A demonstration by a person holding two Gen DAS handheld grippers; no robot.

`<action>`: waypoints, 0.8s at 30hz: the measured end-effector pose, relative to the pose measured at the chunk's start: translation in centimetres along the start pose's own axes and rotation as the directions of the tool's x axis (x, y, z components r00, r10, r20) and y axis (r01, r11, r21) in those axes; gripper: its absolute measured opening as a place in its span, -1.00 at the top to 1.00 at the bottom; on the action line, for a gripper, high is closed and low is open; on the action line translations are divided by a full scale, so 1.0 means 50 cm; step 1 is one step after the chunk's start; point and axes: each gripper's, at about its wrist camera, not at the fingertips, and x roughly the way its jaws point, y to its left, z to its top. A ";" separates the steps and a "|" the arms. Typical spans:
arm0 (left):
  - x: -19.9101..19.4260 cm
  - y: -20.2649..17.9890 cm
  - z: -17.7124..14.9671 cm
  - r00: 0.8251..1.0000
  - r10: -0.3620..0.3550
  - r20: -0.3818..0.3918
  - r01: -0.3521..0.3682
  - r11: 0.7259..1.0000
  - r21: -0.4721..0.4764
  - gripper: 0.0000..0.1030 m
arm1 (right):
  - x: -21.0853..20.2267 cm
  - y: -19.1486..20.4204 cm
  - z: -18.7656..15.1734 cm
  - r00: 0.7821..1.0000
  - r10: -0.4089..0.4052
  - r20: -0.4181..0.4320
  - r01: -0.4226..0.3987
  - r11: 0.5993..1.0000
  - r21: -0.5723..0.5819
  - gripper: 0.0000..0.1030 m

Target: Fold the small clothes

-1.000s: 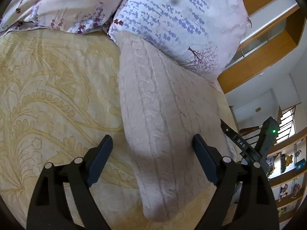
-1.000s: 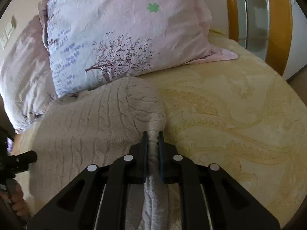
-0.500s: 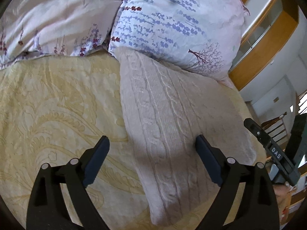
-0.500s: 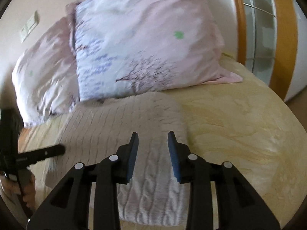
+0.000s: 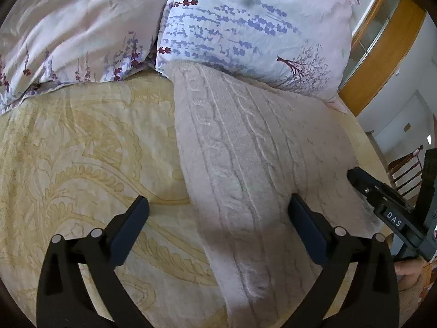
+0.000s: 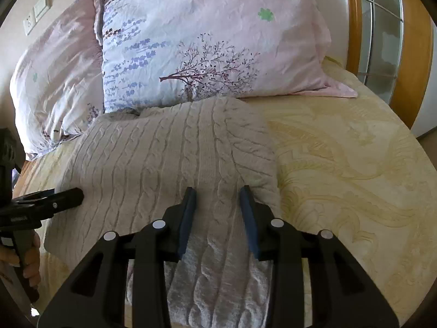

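Observation:
A pale beige cable-knit sweater (image 5: 245, 164) lies folded flat on the yellow patterned bedspread (image 5: 68, 150), its far end against the pillows. My left gripper (image 5: 218, 216) is open and empty, hovering over the sweater's left edge. My right gripper (image 6: 218, 202) is open and empty, just above the sweater (image 6: 164, 158) near its right edge. The right gripper also shows at the right edge of the left wrist view (image 5: 382, 205). The left gripper shows at the left edge of the right wrist view (image 6: 41, 205).
Two floral pillows (image 6: 204, 41) (image 5: 68, 27) lean at the head of the bed. A wooden-framed glass panel (image 6: 382, 41) stands to the right. The bedspread (image 6: 341, 164) extends right of the sweater. A wall socket (image 6: 35, 13) is at top left.
My right gripper was shut on a fold of the sweater one second ago; it has let go, opened and pulled back. The fold now lies flat. My left gripper stayed open.

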 end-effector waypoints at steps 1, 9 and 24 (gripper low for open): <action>0.002 -0.004 0.001 1.000 0.012 0.002 -0.012 1.000 0.013 -0.96 | 0.001 0.001 0.000 1.000 -0.003 -0.001 0.003 1.000 -0.005 0.28; -0.013 -0.013 0.000 0.999 0.037 0.031 -0.037 0.999 0.031 -0.96 | -0.011 -0.003 0.000 1.000 0.003 0.011 -0.003 1.000 0.018 0.16; -0.040 0.003 -0.037 1.000 0.006 -0.004 -0.006 1.000 0.009 -0.95 | -0.042 -0.016 -0.019 0.999 0.030 -0.020 -0.029 0.998 0.053 -0.27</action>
